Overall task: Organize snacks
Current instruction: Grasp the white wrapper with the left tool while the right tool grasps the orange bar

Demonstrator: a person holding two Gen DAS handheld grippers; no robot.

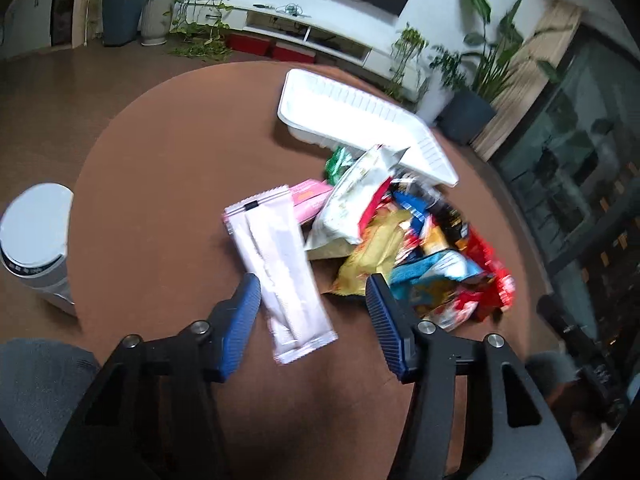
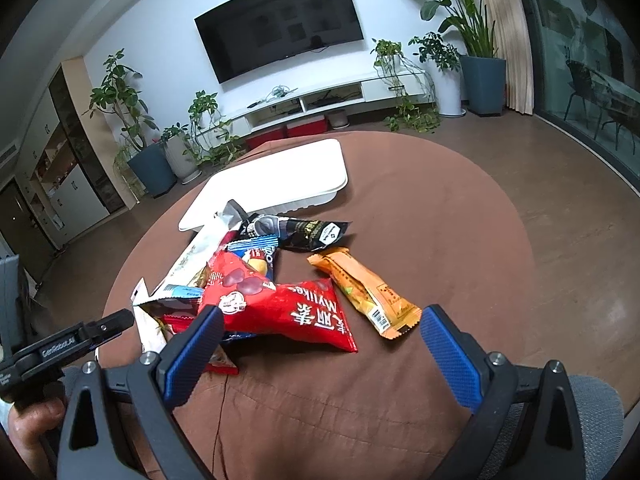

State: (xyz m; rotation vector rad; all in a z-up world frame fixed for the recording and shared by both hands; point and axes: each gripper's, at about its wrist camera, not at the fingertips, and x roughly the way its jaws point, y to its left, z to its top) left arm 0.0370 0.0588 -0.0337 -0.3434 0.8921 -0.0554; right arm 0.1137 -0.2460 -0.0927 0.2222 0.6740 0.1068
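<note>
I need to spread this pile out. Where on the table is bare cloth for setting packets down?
Free: the brown tablecloth right of the orange packet, out to the table edge, and the cloth left of the pale pink wrapper, toward the white canister. Crowded: the snack pile against the white tray.

A dark television [image 2: 280,24] hangs on the white wall [image 2: 160,4] above a long, low white cabinet [image 2: 316,100], with red boxes [image 2: 288,130] tucked underneath. Potted plants [image 2: 476,52] stand at both ends on the brown floor [image 2: 540,148], and glass doors [image 2: 588,60] line the right side
</note>
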